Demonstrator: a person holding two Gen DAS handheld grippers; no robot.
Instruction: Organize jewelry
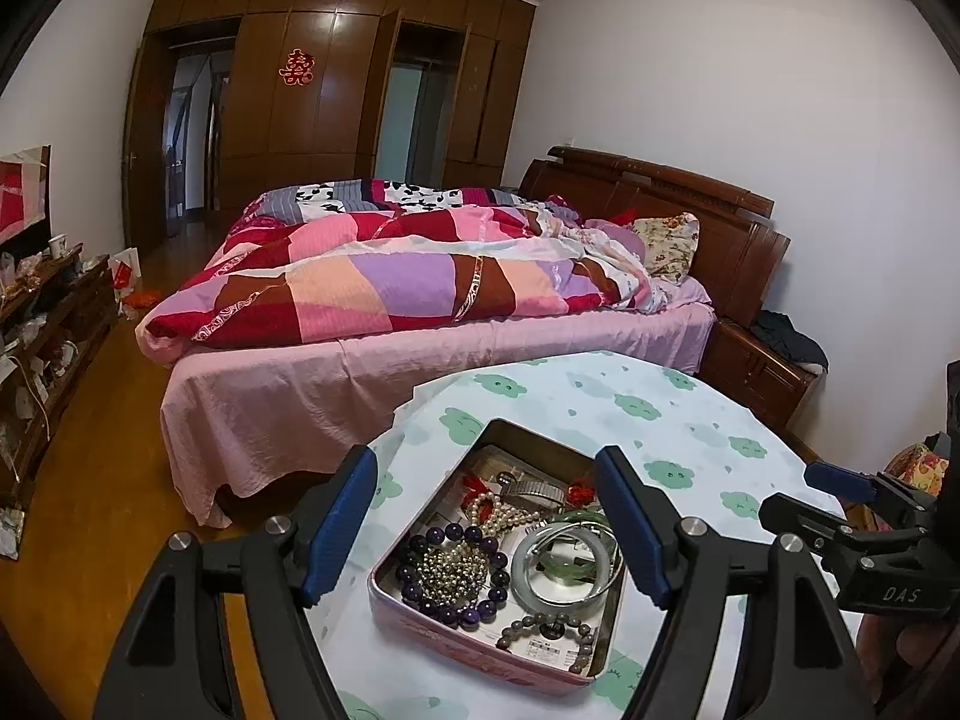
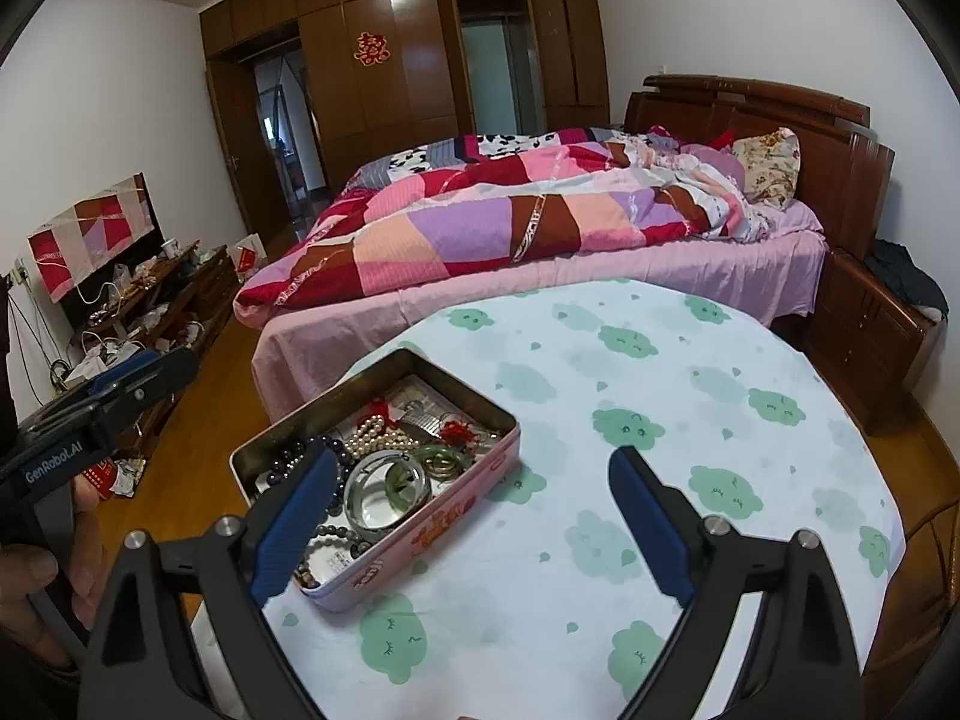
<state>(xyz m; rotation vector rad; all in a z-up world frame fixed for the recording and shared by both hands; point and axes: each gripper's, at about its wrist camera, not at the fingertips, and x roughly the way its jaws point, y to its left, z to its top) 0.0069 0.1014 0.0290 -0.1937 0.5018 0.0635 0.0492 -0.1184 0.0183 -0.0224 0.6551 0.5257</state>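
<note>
An open pink tin (image 1: 456, 648) (image 2: 456, 510) stands on a round table and holds jewelry: a purple bead bracelet (image 1: 447, 600), a pearl strand (image 1: 498, 513) (image 2: 375, 438), a clear bangle (image 1: 561, 570) (image 2: 387, 495), a green bangle (image 2: 441, 461), a grey bead bracelet (image 1: 552, 630) and a metal watch band (image 1: 534, 489). My left gripper (image 1: 486, 519) is open and empty above the tin, its jaws either side of it. My right gripper (image 2: 474, 516) is open and empty, to the right of the tin. Its left finger (image 2: 300, 516) overlaps the tin's near corner.
The table has a white cloth with green clouds (image 1: 660, 420) (image 2: 660, 450). A bed with a pink sheet and patchwork quilt (image 1: 390, 288) (image 2: 540, 222) lies right behind it. A cluttered low cabinet (image 2: 156, 300) stands at the left wall, a nightstand (image 2: 870, 324) at the right.
</note>
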